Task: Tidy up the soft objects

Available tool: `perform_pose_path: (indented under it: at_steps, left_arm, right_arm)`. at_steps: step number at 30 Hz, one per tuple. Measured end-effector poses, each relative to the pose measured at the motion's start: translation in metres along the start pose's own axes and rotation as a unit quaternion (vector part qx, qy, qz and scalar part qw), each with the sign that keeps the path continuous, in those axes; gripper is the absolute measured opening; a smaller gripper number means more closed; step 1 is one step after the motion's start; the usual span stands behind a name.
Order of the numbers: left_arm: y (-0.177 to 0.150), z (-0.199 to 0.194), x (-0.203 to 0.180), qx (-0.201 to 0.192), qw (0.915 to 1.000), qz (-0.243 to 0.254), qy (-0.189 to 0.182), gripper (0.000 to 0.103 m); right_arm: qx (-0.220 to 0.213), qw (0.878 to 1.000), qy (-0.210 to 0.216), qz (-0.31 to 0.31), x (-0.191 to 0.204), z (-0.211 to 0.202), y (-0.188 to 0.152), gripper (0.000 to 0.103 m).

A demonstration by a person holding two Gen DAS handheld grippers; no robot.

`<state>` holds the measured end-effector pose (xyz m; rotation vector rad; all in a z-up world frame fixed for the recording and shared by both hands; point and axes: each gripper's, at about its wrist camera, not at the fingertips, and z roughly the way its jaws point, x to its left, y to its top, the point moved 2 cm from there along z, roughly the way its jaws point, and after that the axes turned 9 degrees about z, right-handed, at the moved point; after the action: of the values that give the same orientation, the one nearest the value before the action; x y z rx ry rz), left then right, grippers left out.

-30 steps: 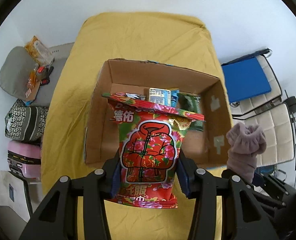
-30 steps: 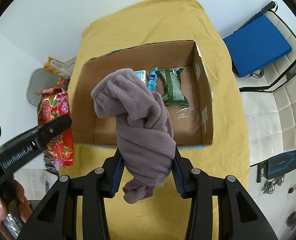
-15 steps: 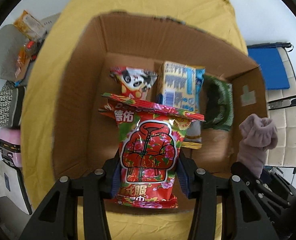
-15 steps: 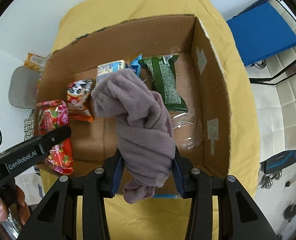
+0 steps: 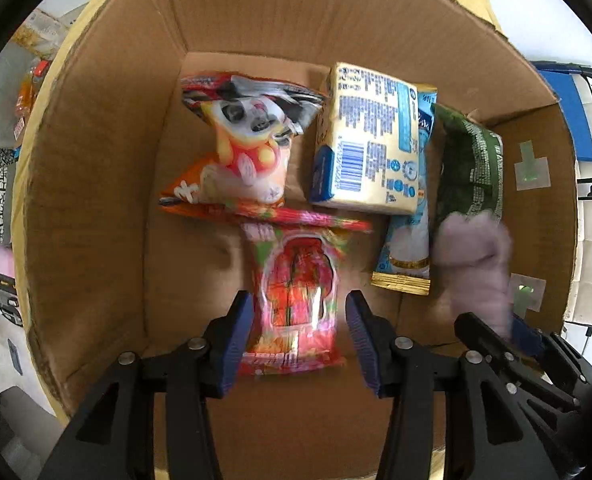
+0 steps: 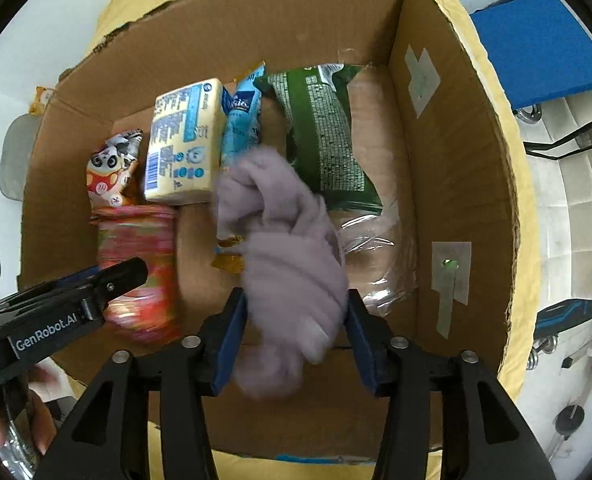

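A red flowered snack bag (image 5: 292, 296) lies blurred between the spread pads of my left gripper (image 5: 299, 334), apart from both, low inside the cardboard box (image 5: 96, 160). It also shows in the right wrist view (image 6: 140, 272). My right gripper (image 6: 296, 334) has its fingers parted around a mauve fleece cloth (image 6: 292, 260), which looks blurred and loose between the pads. The cloth shows in the left wrist view (image 5: 472, 264) too.
On the box floor lie a panda snack bag (image 5: 248, 148), a yellow-and-blue packet (image 5: 372, 140), a light blue pouch (image 5: 408, 248), a green packet (image 6: 324, 136) and clear wrap (image 6: 376, 256). The box stands on a yellow cloth (image 6: 520, 216). A blue-cushioned chair (image 6: 536, 48) is to the right.
Both grippers have dropped down into the box. The left jaws have opened off the red bag, and the right jaws have widened around the cloth; both items are blurred with motion.
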<state>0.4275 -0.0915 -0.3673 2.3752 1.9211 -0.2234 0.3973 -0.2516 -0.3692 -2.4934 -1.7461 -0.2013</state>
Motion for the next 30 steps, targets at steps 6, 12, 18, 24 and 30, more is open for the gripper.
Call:
perform_pose_path:
  at_steps: [6, 12, 18, 24, 30]
  left_arm:
    - [-0.004, -0.007, 0.000, -0.014, 0.9998, -0.004, 0.010, 0.053]
    - [-0.017, -0.041, 0.006, -0.055, 0.9979, -0.006, 0.032, 0.069]
    - [-0.030, -0.067, -0.004, -0.088, 0.9939, 0.009, 0.065, 0.092]
    - [-0.040, -0.095, -0.004, -0.122, 0.9893, 0.008, 0.079, 0.097]
    - [-0.056, -0.124, -0.007, -0.149, 0.9853, 0.008, 0.083, 0.097]
  right_arm:
    - [-0.006, 1.000, -0.003, 0.000, 0.001, -0.001, -0.002, 0.071]
    - [-0.035, 0.999, -0.017, -0.018, 0.005, -0.024, -0.010, 0.087]
    - [-0.058, 0.998, -0.019, -0.019, 0.007, -0.048, -0.016, 0.103]
    - [-0.072, 0.997, -0.021, -0.015, 0.001, -0.069, -0.027, 0.103]
    - [-0.094, 0.995, -0.020, -0.013, -0.004, -0.097, -0.040, 0.103]
